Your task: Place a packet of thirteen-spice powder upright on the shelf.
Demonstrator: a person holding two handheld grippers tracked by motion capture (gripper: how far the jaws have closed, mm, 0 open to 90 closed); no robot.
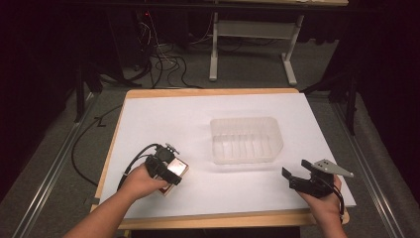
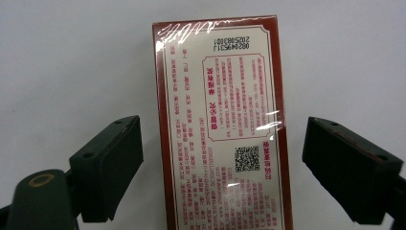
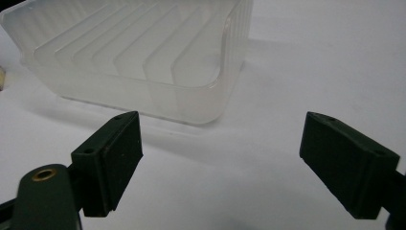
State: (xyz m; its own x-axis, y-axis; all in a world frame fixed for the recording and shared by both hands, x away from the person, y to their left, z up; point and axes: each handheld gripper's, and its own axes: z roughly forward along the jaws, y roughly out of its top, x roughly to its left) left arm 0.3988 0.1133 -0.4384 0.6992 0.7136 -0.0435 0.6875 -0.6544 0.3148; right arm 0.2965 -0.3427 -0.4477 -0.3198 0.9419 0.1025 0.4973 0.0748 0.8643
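Red-trimmed box [image 2: 220, 129] lies between the left gripper [image 2: 222, 163]'s parted jaws near the worktop's front edge, ready for gripping.

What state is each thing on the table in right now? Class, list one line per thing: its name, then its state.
Box: lying flat on the white sheet, wrapped in clear film, between the jaws, not gripped.
Plastic tray: upright, empty, untouched.
Left gripper: jaws open, standing either side of the box.
Right gripper: jaws open, nothing between them, aimed at the tray.
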